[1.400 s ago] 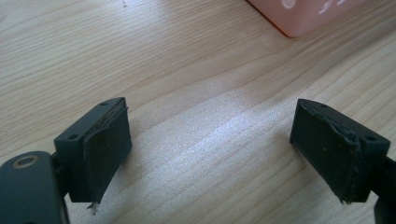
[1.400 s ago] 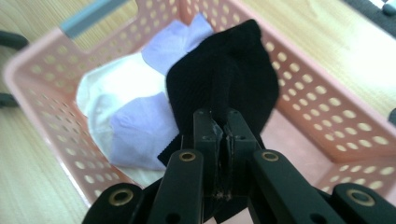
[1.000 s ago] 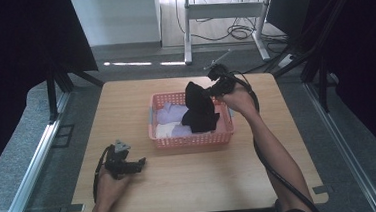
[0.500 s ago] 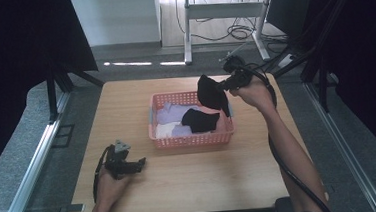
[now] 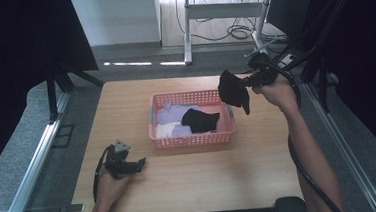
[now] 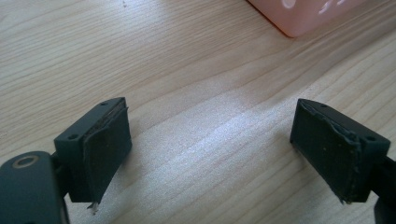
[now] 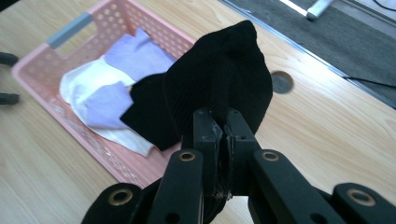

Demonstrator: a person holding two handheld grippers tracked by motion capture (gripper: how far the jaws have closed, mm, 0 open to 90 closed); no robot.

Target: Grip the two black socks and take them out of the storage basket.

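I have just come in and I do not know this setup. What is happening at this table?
A person holds a gripper in each hand. The right gripper has its jaws shut on a black sock, held in the air beside the right end of the pink basket. Another black sock lies in the basket with lilac and white pieces. The left gripper rests open, low over the wooden table.

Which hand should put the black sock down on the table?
Right. The right gripper is already shut on the black sock, held up beside the basket. The left gripper is open, resting far away.
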